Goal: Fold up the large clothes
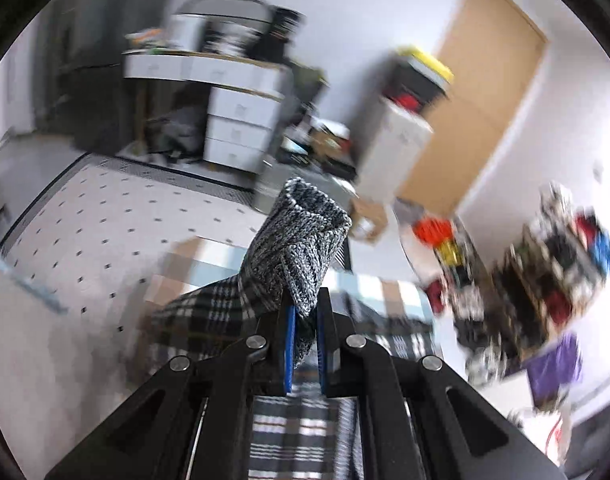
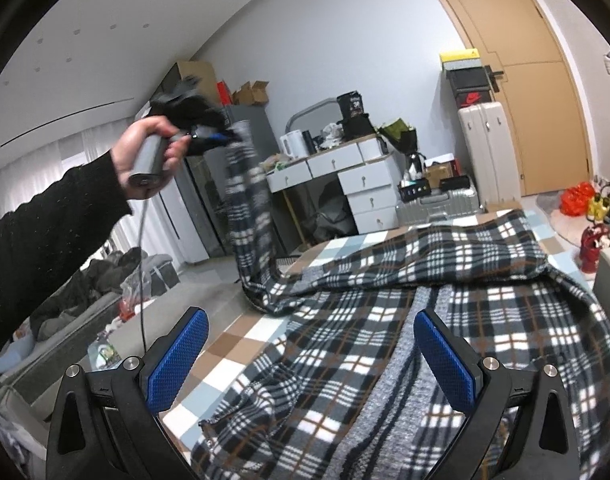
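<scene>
Covering checked bed (image 2: 241,356), plaid garment (image 2: 425,280), white drawers (image 2: 369,184), possibly fridge (image 2: 193,208)

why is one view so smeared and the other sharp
Left wrist view: the room streaks with motion blur, while the left tool and knit cuff stay crisp. Right wrist view: mostly sharp, only the raised left hand and hanging sleeve blur; the fisheye bends the door.

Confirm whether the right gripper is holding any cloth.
No: the right gripper has its fingers wide apart above the plaid garment.
</scene>
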The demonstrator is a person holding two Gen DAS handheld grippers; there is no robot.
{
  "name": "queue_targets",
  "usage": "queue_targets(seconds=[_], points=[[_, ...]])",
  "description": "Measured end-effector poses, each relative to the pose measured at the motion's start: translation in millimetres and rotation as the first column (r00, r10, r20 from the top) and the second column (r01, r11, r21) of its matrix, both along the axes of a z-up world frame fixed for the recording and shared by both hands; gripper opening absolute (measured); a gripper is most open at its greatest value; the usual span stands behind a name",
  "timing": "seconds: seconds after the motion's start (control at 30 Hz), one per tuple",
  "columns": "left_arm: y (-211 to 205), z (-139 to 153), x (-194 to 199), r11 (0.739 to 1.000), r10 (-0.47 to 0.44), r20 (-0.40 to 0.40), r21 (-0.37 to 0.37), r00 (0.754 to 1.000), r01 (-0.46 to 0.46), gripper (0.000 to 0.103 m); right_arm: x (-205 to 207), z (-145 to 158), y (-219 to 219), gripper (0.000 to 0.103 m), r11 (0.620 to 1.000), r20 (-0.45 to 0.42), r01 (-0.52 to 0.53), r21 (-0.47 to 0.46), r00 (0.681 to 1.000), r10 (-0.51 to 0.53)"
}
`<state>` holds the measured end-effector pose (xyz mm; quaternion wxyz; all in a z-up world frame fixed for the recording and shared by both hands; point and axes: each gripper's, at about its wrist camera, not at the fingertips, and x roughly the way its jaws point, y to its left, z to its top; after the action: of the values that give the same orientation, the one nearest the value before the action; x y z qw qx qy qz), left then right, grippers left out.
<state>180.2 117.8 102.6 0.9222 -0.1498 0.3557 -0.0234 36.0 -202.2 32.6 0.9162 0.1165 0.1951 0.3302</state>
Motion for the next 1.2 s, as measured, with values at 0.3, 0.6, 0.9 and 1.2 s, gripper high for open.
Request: queue_targets(seconds=[0.3,0.6,0.9,1.2], points=[[-112.2,-54.8,39.4,0.979,-0.184,-0.133,0.068,0.974,0.194,0.004,20.8,-6.7,-51.8,0.103,0.986,-0.115,0.089,0.139,0.991,-0.073],[-189.7,-60.4,57.2,0.956,-0.266,-0.152,0.086,0.952,0.281,0.004,24.2,-3.2,-88.4,0.103,0.948,-0.166,0.149,0.282,0.981,-0.105],[-256.1,-93.6,72.2,0.920,-0.382,-0.209,0.000,0.900,0.391,0.004,20.5,1.8,-103.4,0.103,0.933,-0.137,0.156,0.323,0.984,-0.117],[-274.5,-160.2,78.0,0.881,-0.473,-0.323,-0.167,0.820,0.442,0.004,2.3,12.8,-133.7,0.103,0.892,-0.052,0.206,0.401,0.978,-0.202]])
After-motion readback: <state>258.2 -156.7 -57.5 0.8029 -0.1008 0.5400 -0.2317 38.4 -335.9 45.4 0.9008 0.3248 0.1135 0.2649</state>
